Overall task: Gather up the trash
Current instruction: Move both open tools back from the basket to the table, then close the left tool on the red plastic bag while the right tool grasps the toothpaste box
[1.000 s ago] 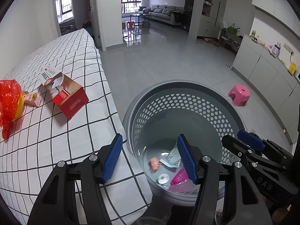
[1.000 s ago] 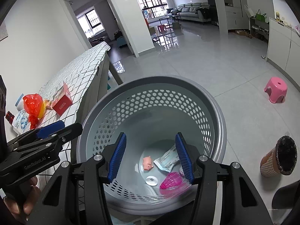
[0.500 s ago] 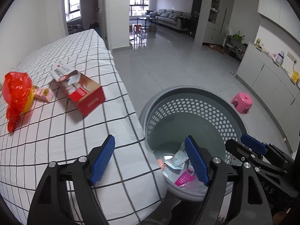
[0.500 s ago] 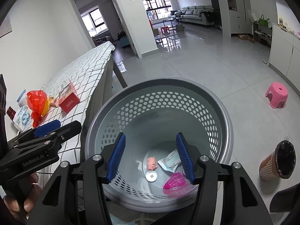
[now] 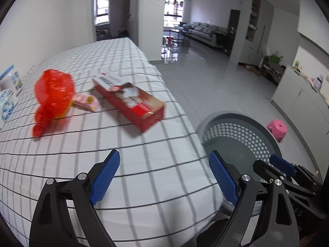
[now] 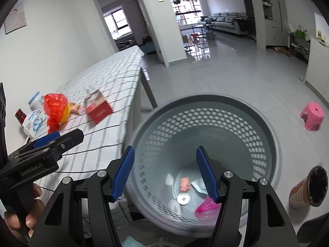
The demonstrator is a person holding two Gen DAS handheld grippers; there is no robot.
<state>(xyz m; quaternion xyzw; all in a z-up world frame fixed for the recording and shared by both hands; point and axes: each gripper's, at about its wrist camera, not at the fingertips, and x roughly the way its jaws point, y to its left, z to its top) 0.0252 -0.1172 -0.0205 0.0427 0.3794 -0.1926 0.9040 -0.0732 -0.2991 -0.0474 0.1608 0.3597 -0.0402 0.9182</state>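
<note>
With both jaws opening and empty, left gripper (image 5: 164, 177) faces the red carton (image 5: 131, 100) on the desk (image 5: 144, 164): light, crushable; grasp across its narrow sides.

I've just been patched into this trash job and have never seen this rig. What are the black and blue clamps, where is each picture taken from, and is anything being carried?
There is no robot arm: a person holds one clamp-like tool in each hand, and a fisheye camera on each looks forward along its two blue-padded fingers.

The left wrist picture shows the left tool over the checked tablecloth. Its jaws are opening with nothing between them. Ahead on the cloth lie an open red carton, a small pink packet and a crumpled red bag.

The right wrist picture shows the right tool above the grey perforated basket on the floor beside the table. Its jaws are also opening and empty. Scraps already lie at the basket's bottom, among them something bright pink and a small round white piece.

So nothing is being carried now.
</note>
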